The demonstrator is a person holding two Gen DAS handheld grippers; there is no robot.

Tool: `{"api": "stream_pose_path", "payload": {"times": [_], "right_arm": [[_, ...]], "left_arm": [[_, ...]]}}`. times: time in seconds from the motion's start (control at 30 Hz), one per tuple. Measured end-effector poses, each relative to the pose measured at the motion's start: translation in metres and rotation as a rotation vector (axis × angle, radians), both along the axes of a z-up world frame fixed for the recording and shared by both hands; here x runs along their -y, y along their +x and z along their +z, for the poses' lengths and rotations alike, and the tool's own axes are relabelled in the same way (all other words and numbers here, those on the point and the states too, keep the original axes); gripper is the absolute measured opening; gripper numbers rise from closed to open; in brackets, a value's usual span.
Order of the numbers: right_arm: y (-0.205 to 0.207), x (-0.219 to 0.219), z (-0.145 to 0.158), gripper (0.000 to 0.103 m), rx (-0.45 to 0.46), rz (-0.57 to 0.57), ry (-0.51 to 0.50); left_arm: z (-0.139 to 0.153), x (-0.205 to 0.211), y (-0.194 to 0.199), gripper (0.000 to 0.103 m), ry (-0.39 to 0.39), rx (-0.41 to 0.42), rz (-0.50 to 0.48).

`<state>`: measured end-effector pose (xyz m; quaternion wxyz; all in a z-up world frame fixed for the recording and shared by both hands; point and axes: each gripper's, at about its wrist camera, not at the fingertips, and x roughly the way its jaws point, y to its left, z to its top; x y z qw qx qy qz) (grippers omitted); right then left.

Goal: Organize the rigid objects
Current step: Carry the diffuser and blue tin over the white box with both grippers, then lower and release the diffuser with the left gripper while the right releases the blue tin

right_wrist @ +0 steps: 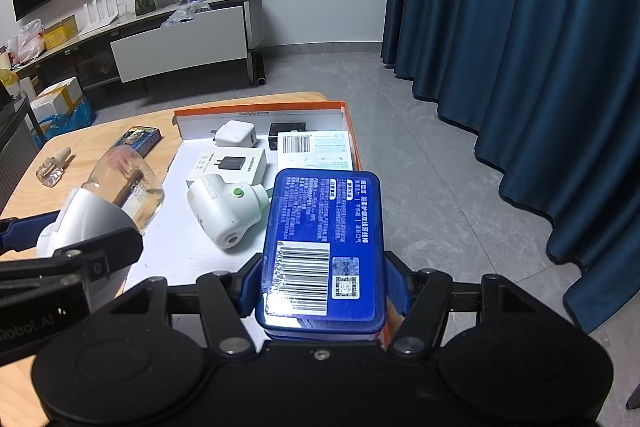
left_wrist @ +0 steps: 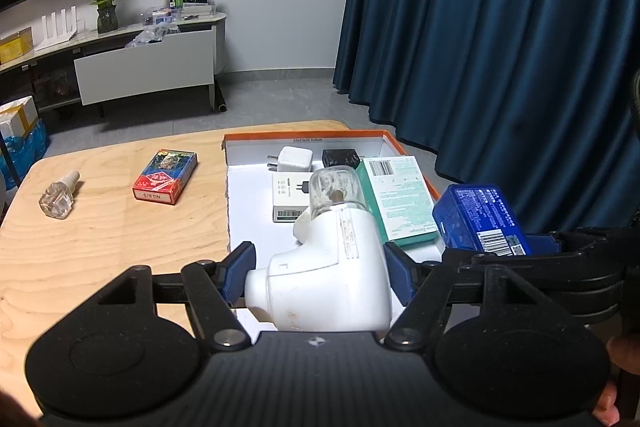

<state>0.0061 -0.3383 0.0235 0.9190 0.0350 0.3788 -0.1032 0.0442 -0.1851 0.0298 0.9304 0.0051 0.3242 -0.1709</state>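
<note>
My left gripper (left_wrist: 318, 277) is shut on a white device with a clear cap (left_wrist: 328, 267), held above the near part of the orange-rimmed box lid (left_wrist: 304, 135). My right gripper (right_wrist: 322, 285) is shut on a blue flat box with a barcode (right_wrist: 324, 243), held above the lid's right side; it also shows in the left wrist view (left_wrist: 476, 223). In the lid lie a white charger (left_wrist: 294, 159), a black adapter (left_wrist: 340, 158), a white adapter box (left_wrist: 290, 197), a green-white box (left_wrist: 396, 199) and a second white device with a green button (right_wrist: 224, 207).
On the wooden table (left_wrist: 100, 247) left of the lid lie a red and blue card pack (left_wrist: 165, 177) and a small glass bottle (left_wrist: 60, 195). Blue curtains (left_wrist: 500, 47) hang at the right. A TV cabinet (left_wrist: 120, 59) stands at the back.
</note>
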Motion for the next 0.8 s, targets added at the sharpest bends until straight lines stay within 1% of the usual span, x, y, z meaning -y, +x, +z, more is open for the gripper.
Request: {"api": "stream_pose_path", "payload": {"times": [0.8], "right_arm": [[0.0069,0.0002,-0.0019,0.074,-0.011,0.016,0.0]], "left_arm": [[-0.0039,0.0002,0.0016,0.07,-0.001,-0.017,0.003]]}}
